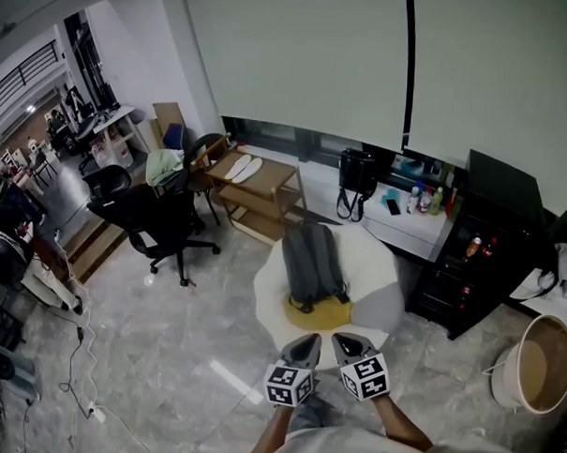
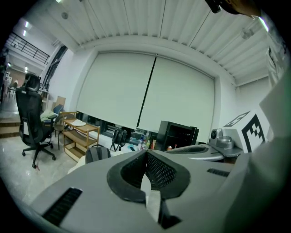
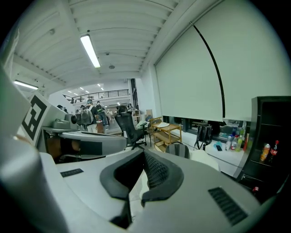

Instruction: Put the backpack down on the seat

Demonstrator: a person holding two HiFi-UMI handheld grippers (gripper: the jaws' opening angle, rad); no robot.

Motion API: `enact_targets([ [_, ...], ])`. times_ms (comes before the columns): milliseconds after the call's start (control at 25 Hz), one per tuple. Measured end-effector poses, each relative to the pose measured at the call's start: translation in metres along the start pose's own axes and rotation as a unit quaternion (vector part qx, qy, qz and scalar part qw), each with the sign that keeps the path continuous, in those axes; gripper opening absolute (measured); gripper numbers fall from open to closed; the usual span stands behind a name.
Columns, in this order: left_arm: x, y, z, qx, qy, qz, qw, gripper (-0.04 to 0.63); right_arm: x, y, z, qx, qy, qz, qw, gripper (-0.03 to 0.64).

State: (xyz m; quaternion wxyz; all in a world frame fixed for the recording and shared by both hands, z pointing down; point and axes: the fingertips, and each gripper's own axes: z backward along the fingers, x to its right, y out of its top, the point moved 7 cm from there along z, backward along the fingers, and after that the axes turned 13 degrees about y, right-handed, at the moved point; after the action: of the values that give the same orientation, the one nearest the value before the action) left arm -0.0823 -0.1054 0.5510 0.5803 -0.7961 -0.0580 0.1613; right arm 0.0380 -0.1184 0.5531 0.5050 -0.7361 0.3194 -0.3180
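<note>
1. Your backpack is plain dark grey, and straps trail at its near right corner.
2. It rests on the white seat, with its near end over the yellow cushion by the seat's near edge.
3. Its long axis runs from the seat's near edge to its far edge, away from you.
4. Your left gripper and right gripper are both closed tight on nothing, just short of the seat's near edge.
</note>
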Motion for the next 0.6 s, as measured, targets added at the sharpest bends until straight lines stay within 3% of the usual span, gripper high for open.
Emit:
enact_targets([
  [600, 0.087, -0.047, 0.084, -0.012, -0.011, -0.009, 0.9998, 0.031, -0.061, -0.043, 0.110, 0.011, -0.016, -0.008, 1.000, 0.028],
])
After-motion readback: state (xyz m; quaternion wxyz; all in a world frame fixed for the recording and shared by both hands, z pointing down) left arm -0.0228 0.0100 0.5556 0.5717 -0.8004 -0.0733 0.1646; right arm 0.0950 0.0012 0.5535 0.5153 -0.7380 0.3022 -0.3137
